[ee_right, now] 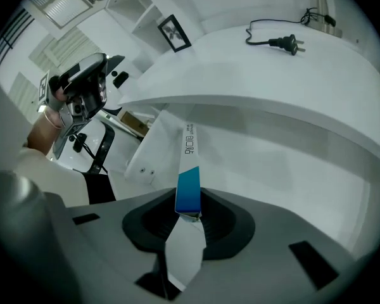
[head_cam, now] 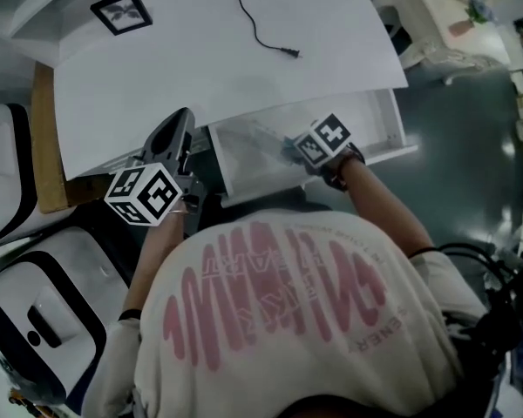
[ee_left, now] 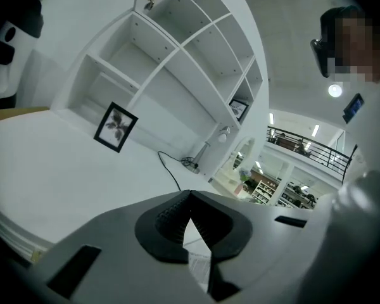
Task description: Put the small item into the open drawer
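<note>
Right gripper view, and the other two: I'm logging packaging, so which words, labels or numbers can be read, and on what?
Blue and white box, held in the right gripper: dark print along its white part, too small to read.
Shirt: large pink lettering, upside down and creased, unreadable.
Marker cubes: square patterns only, no words.

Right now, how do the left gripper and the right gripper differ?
The right gripper is shut on a slim blue-and-white box; the left gripper is shut on nothing. The right gripper reaches over the open drawer; the left gripper sits outside it, by the desk's front edge. Both are grey two-jaw grippers.
</note>
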